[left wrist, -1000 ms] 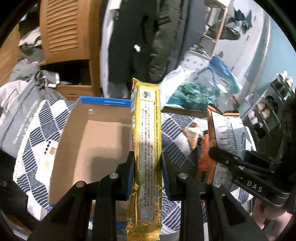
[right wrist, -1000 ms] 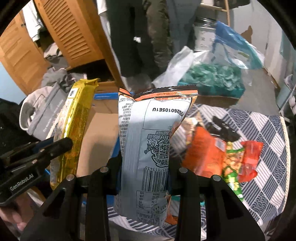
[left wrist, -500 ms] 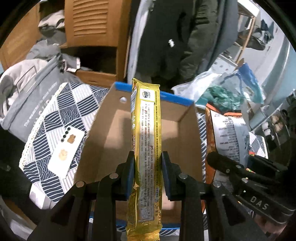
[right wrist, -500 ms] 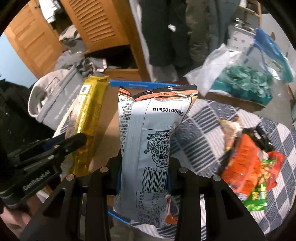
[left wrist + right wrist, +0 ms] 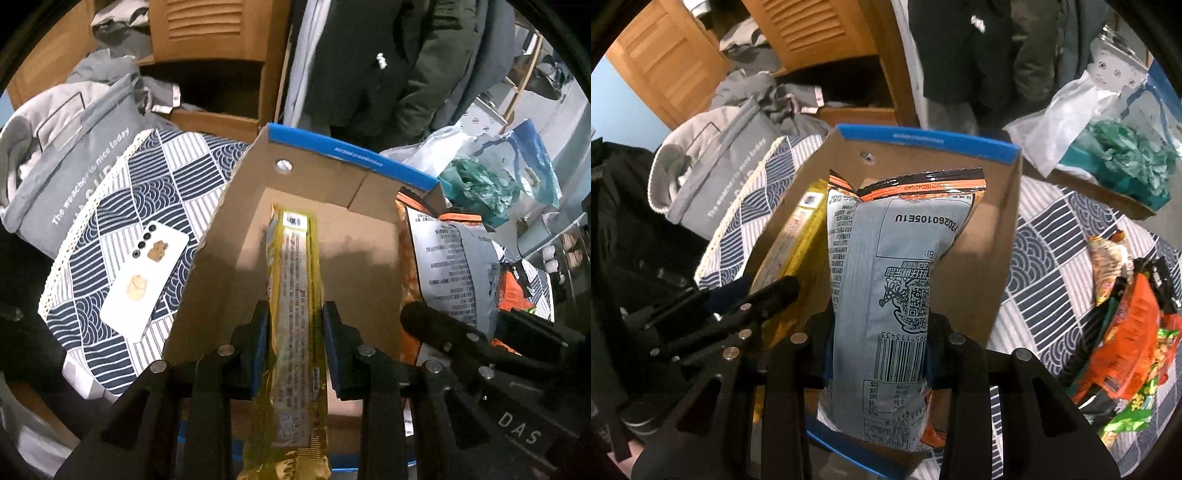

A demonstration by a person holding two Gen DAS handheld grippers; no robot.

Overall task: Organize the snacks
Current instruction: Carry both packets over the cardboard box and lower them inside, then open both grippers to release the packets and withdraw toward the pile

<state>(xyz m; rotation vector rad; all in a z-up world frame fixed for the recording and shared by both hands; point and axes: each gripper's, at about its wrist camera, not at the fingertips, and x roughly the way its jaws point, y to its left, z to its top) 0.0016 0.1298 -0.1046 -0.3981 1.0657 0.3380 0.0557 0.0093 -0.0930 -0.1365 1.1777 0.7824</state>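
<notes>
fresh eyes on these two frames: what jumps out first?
The left tool is clamped on a long gold snack packet, poking into the open cardboard box with the blue rim. Beside it the right tool grips a grey-backed snack bag over the same box. A white phone lies left of the box on the patterned cloth.

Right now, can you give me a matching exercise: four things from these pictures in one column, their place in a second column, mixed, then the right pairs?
Things:
1. long yellow foil snack packet
2. grey and orange snack bag
3. white smartphone
4. pile of orange and green snack packets

Places:
A. loose on the patterned cloth, right of the cardboard box
B. flat on the cloth, left of the box
C. in the right tongs
D. in the left tongs

Pairs: 1-D, 2-C, 3-B, 4-A
</notes>
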